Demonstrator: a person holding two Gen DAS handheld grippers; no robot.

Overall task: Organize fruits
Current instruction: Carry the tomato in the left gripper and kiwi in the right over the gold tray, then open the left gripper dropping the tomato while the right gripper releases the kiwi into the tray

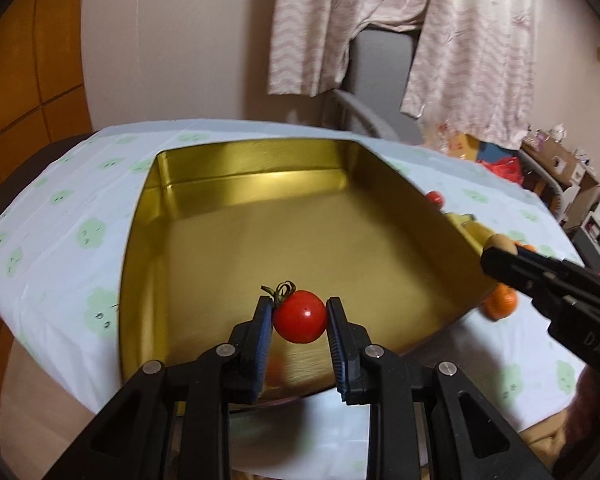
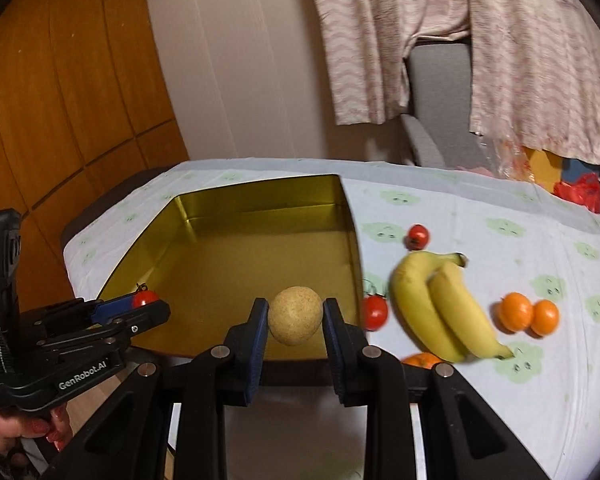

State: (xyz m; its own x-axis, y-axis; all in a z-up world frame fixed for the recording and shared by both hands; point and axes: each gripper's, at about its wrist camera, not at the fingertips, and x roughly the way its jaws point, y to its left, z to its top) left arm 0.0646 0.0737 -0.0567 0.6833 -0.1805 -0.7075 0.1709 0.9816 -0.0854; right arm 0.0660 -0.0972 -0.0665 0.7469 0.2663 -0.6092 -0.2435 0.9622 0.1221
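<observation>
My left gripper (image 1: pixel 299 314) is shut on a red cherry tomato (image 1: pixel 300 318) with a green stem, held over the near part of an open gold tin (image 1: pixel 236 184). The right wrist view shows my right gripper (image 2: pixel 295 314) shut on a tan, round, rough-skinned fruit (image 2: pixel 296 320) above the tin's near edge (image 2: pixel 260 196). In that view the left gripper (image 2: pixel 144 305) and its tomato (image 2: pixel 145 298) are at the left. Nothing lies inside the tin. Right of it on the cloth lie a bunch of bananas (image 2: pixel 440 304), two tomatoes (image 2: pixel 418 236) (image 2: pixel 375 312) and three oranges (image 2: pixel 516 312) (image 2: pixel 545 317) (image 2: pixel 422 359).
A white tablecloth (image 2: pixel 500 380) with green prints covers the table. A grey chair (image 2: pixel 432 92) draped with pale clothes (image 2: pixel 380 40) stands behind it. A wooden door (image 2: pixel 80 100) is at the left. A hand (image 2: pixel 40 428) grips the left tool's handle.
</observation>
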